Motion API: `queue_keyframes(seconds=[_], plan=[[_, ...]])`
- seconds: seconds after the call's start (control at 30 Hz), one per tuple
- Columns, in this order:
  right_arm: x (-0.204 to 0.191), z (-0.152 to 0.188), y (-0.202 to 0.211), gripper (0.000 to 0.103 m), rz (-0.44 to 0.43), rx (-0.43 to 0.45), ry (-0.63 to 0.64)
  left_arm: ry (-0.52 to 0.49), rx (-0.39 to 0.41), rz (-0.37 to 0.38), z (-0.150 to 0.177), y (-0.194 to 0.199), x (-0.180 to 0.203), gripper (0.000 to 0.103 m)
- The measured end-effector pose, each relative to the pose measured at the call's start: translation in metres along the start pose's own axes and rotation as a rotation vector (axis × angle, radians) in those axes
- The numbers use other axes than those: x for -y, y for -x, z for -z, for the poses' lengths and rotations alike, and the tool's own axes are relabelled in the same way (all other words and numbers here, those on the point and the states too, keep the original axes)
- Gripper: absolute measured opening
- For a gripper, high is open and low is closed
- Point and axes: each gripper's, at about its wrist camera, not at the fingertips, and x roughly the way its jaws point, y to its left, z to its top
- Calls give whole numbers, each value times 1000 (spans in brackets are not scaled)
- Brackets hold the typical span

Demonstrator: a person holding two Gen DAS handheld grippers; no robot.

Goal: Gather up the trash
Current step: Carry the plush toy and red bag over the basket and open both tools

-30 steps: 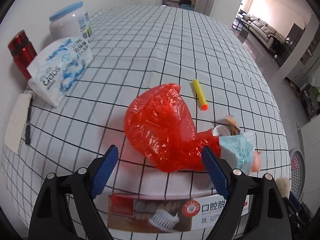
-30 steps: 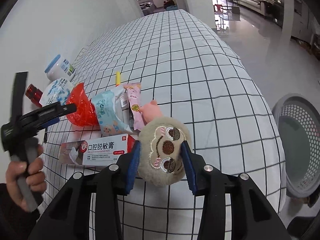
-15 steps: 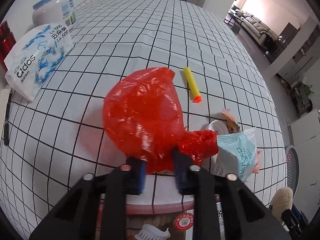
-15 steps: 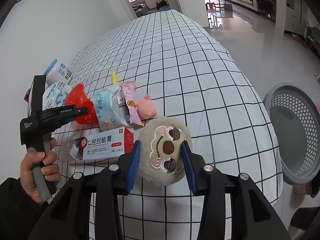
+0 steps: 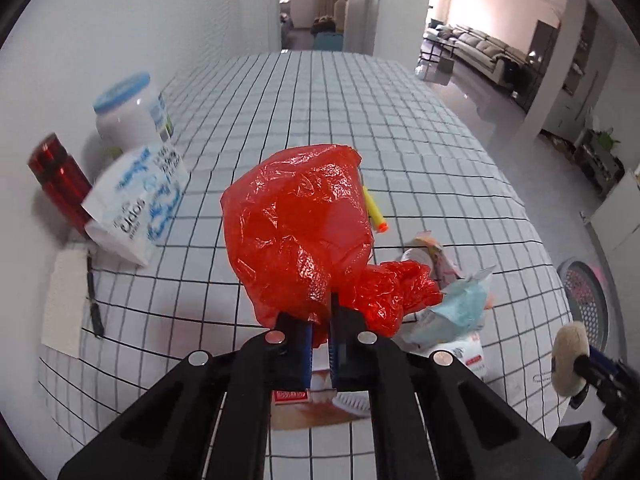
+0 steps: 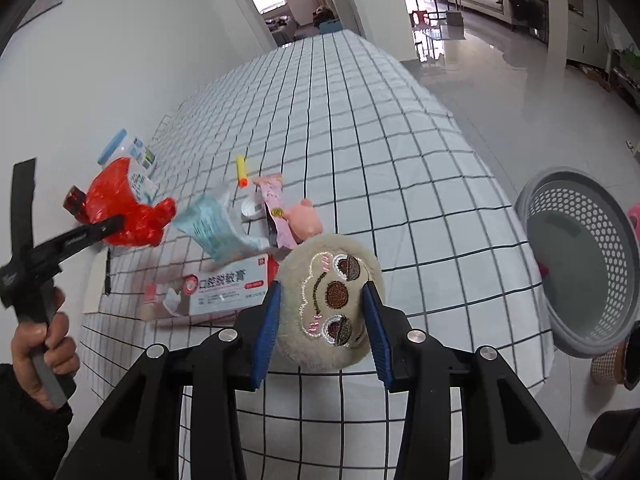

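My left gripper is shut on a crumpled red plastic bag and holds it lifted above the checked tablecloth. The bag also shows in the right wrist view, held up at the left. My right gripper is shut on a round beige plush toy with an embroidered face, above the table's near edge. A grey perforated basket stands on the floor to the right of the table. A light-blue wrapper, a pink wrapper and a toothpaste box lie on the table.
A yellow foam dart, a pink pig toy and a tape roll lie mid-table. A white jar, a red bottle and a white-blue pouch stand along the left wall. A white pad with a pen lies near the left edge.
My left gripper closed on the red bag and lifted it off the table. My right gripper, still holding the plush toy, moved right, bringing the basket closer.
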Motion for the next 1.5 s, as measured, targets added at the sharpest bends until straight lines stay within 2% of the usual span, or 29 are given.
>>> queue_keyframes(seconds=[0.13,0.33,0.47,0.67,1.0,1.27,1.5], plan=[[1,1,27,40,25,46,-15,-32,43,24,-2,28,7,6],[11,8,63,40,68,113,-59,-91,88,125,-12,54,38,6],[25,21,81,40,106,140,-104,-166,95,211,-11,63,72,6],[58,44,101,40,146,170,-220,-291,83,299,-5,63,127,6],[111,68,146,40,240,238,-322,-463,86,440,6,73,222,6],[182,63,161,40,245,245,-362,-518,73,461,11,70,291,6],[253,47,162,40,225,225,-347,-527,33,430,19,50,356,6]])
